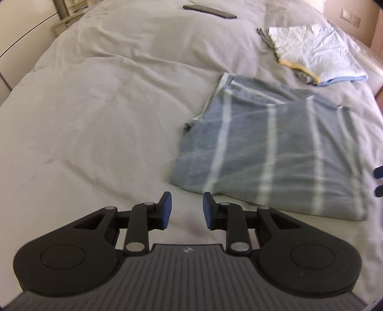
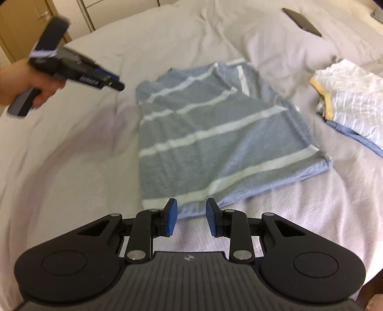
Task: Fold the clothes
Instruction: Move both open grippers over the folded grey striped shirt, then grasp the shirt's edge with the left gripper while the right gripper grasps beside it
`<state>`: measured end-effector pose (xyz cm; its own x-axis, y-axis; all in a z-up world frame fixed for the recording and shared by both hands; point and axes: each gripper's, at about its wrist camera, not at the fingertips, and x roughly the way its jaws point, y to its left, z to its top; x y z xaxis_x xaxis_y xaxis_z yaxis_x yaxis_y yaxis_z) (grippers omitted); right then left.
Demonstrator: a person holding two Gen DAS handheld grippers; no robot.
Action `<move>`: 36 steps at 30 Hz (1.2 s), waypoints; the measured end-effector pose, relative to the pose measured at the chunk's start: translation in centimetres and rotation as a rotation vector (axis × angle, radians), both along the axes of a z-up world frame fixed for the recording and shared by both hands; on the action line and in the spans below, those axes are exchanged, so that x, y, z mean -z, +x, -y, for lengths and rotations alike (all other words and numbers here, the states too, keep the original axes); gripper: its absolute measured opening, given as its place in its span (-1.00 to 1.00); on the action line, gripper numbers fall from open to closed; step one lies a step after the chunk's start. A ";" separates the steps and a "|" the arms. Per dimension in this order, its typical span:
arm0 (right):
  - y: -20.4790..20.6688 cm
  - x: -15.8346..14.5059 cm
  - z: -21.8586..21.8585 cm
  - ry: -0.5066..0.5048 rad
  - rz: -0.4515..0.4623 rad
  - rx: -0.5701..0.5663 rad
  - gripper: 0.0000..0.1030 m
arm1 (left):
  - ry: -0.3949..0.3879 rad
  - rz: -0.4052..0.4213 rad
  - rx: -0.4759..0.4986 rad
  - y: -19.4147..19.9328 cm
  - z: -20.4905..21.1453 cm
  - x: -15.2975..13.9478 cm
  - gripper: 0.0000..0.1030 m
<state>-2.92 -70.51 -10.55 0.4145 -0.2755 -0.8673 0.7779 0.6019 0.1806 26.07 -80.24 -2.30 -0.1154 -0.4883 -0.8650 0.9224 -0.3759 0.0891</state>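
Striped shirt partly folded; both grippers off it, nothing held.

Near bed edge: left gripper [image 1: 186,210] and right gripper [image 2: 191,219], jaws narrowly parted, empty. Mid-bed: grey striped shirt [image 2: 215,134] lies flat, sides apparently turned in; likely a final fold left. Far right corner: folded pile [image 2: 352,100], seemingly finished. Far edge: dark phone [image 2: 301,21].

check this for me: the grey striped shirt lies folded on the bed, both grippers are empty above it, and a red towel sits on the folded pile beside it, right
Not quite. The pile beside the grey striped shirt shows pale white and light blue clothes with a yellow trim, no red towel; the right wrist view shows it. Left gripper and right gripper are empty.
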 end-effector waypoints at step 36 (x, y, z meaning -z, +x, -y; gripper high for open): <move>5.0 -9.4 -6.3 -0.201 -0.239 -0.021 0.23 | -0.157 0.449 0.625 -2.8 -9.3 0.9 0.47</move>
